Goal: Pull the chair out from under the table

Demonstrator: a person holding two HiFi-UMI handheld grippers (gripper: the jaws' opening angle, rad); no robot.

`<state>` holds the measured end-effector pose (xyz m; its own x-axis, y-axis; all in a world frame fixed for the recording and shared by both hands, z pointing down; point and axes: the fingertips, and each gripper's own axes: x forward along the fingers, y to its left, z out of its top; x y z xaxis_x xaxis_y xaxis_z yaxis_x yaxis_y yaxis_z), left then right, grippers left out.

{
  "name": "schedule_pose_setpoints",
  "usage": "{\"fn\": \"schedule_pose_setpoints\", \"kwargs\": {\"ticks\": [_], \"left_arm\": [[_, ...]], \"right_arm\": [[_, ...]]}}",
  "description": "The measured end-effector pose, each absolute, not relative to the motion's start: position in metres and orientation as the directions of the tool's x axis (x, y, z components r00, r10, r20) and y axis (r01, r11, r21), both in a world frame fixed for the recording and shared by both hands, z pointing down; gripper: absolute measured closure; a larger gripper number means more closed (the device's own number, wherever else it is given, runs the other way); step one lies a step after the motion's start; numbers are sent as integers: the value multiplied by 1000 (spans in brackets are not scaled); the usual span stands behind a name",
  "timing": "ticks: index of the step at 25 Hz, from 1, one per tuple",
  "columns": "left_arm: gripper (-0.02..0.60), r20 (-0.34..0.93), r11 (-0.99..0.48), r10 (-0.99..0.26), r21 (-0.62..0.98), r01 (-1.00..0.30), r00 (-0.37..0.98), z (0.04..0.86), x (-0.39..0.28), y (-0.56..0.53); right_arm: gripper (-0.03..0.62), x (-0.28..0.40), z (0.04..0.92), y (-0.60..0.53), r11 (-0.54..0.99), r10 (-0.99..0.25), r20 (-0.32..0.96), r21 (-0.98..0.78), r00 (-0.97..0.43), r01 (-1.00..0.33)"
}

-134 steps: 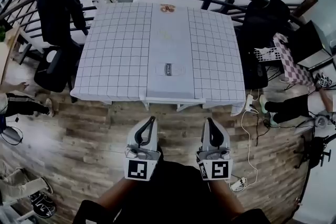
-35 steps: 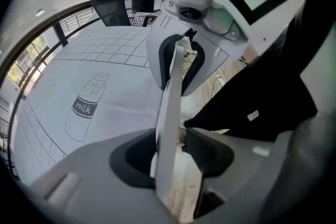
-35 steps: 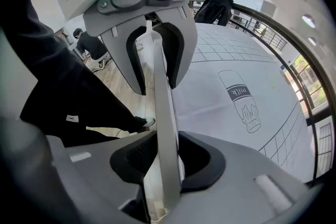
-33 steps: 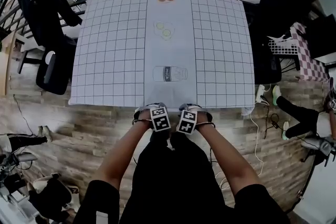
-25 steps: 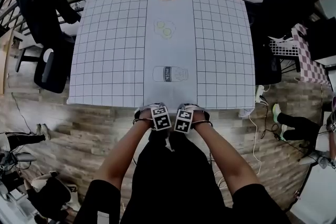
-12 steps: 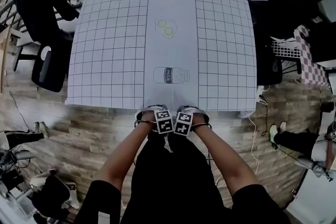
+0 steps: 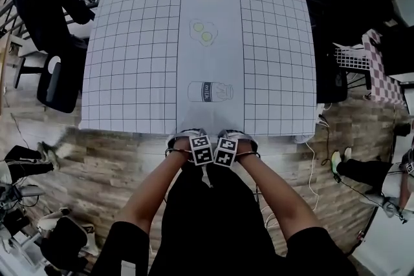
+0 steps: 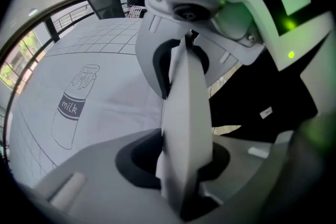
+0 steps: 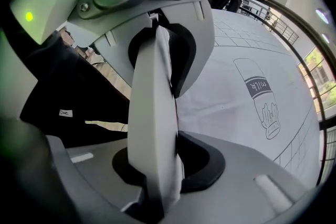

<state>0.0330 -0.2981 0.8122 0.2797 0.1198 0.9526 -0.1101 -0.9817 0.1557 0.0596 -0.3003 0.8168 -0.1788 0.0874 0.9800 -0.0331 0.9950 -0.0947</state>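
Left gripper (image 7: 191, 139) and right gripper (image 7: 234, 139), jaws just closing, pinch chair back (image 8: 185, 113). Grip firm, pull evenly away from table (image 7: 272, 74).

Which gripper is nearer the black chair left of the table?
Left. The left gripper sits at the table edge, toward the black chair; the right gripper is beside it, farther off. Both have just been closing on the white chair back.

The head view looks steeply down on the table (image 7: 129, 61), far edge at 12 o'clock. Both gripper views, close up, share its milk-bottle drawing (image 7: 210, 92).
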Motion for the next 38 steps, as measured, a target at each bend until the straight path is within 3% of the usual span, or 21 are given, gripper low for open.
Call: {"fn": "schedule_pose_setpoints", "kwargs": {"ticks": [7,19,38], "left_arm": [[488,957,-990,82,110,-88,279,811,33,-299],[489,961,-992,65,91,-85,270,810,32,-283],[486,959,-992,60,88,-92,277,807,31,-227]], "right_arm": [[522,61,816,-302,999,35,988,-30,-153,38],[523,59,816,-287,999,-2,990,8,-144,39],[517,60,814,-230,999,30,990,-27,-139,26]]}}
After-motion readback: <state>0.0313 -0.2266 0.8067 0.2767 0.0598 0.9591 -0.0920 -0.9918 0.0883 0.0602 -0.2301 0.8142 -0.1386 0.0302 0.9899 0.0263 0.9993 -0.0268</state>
